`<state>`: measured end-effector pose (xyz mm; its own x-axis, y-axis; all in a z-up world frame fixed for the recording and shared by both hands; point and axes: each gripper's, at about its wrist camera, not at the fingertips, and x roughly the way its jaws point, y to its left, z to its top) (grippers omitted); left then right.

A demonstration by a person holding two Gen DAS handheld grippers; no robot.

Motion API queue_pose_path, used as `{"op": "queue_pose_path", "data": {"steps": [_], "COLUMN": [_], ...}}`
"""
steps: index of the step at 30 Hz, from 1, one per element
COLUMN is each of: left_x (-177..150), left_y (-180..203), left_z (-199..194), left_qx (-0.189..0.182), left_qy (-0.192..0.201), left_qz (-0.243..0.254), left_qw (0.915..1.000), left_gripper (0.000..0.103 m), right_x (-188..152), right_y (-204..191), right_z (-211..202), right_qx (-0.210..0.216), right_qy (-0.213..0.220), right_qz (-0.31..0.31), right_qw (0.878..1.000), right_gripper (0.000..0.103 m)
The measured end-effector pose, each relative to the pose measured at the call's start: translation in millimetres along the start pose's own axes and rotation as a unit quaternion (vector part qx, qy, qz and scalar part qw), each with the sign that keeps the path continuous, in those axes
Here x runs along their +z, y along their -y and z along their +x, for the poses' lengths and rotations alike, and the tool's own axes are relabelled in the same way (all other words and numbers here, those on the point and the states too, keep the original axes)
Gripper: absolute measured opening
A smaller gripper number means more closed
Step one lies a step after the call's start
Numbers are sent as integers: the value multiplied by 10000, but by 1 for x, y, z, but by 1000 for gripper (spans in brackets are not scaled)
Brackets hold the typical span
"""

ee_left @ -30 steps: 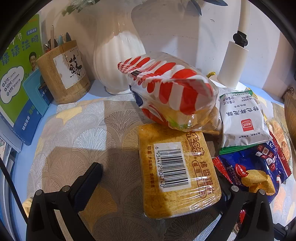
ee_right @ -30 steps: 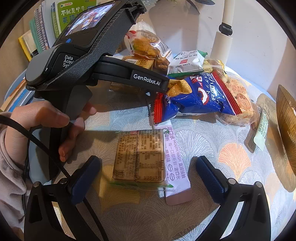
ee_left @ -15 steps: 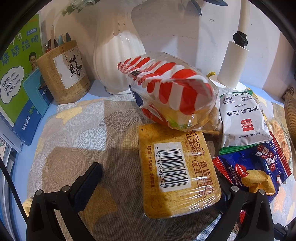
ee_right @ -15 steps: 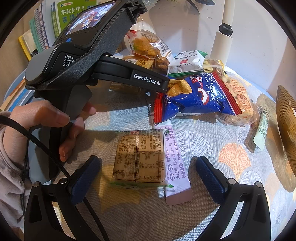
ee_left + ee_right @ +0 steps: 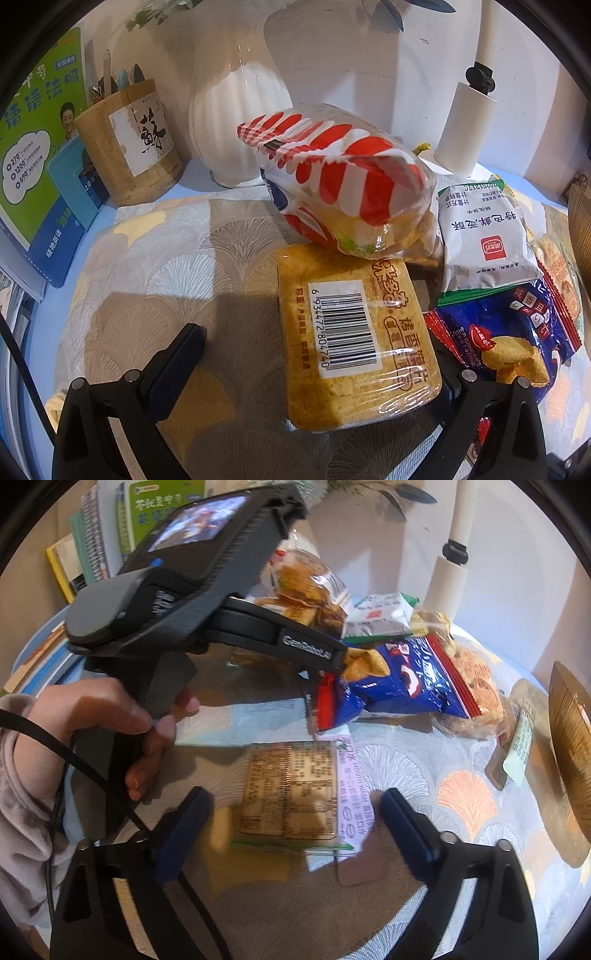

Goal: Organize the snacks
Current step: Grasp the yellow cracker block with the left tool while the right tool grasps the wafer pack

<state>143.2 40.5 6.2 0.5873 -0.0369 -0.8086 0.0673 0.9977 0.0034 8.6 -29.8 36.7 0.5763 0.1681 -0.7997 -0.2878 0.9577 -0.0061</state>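
While right gripper (image 5: 295, 819) fingers close, one flat packet (image 5: 290, 797) (untouched) lies between.

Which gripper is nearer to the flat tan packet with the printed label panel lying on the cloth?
Right. The right gripper straddles the tan packet, jaws closing, pads not touching it. The left gripper sits off by the snack pile, around the barcoded cake.
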Motion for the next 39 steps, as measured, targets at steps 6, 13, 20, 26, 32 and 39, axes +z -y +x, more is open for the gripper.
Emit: {"op": "queue_pose_path", "data": {"steps": [6,13,20,26,32,39], "left_x": [-6,-7,-8,-12,-44,-62], "left_y": [-8,-16,-18,-26,-33,-48], "left_z": [-15,-18,-20,-20,-46,-54], "left_qx": [-231,-342,-434,-376,-326,-924], "left_qy": [417,415,424,304,167,407], "left_qz": [-82,-333,-402,-344,-246,-517], "left_qw": [9988,9980,9973,9982,9990,9935], "left_gripper": [53,53,53,53,53,53], "right_x": [-5,-16,-15,-11,-13,-17], "right_y": [25,58,55,45,31,44], "right_z": [-19,-37,-38,-19,-18,-28], "right_qx": [301,1027,1067,887,394,689], "right_qy": [362,809,830,268,120,458], "right_qz": [551,1052,1147,934,574,854], "right_qw": [9974,9858,9842,9913,9975,9929], "right_gripper": [48,48,47,46,54,46]}}
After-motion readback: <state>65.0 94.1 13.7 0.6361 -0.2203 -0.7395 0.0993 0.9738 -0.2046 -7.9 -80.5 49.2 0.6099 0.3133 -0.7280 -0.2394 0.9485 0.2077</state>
